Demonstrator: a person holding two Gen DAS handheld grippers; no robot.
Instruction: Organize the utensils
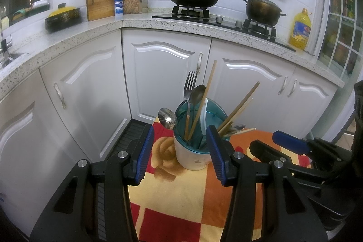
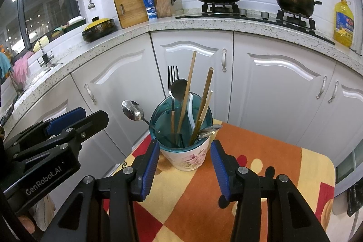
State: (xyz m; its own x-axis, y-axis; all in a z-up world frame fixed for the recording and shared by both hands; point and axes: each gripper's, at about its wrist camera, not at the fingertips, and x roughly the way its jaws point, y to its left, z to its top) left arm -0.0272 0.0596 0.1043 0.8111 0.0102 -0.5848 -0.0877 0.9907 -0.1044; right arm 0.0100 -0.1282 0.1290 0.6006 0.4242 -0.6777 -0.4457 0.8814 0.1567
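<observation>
Left wrist view: the cup (image 1: 194, 146) at 12 o'clock on the table (image 1: 181, 208) holds fork (image 1: 189, 85), spoons and chopsticks (image 1: 205, 99); nothing loose shows.
Left gripper (image 1: 180, 146): jaws spread wide, flanking the cup, gripping nothing.
Right wrist view: cup (image 2: 185, 151) dead ahead; sorting looks nearly finished.
Right gripper (image 2: 184, 160): jaws released, empty, beside the cup without touching.

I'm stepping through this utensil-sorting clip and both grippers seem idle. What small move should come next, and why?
Probably ease the right gripper forward and up toward the chopsticks leaning right in the utensil cup. Both grippers' jaws stand open and empty, the left gripper too, and the cup sits just ahead between them. The chopsticks, fork and spoons stand mixed together, so lifting one out looks like the start.
</observation>
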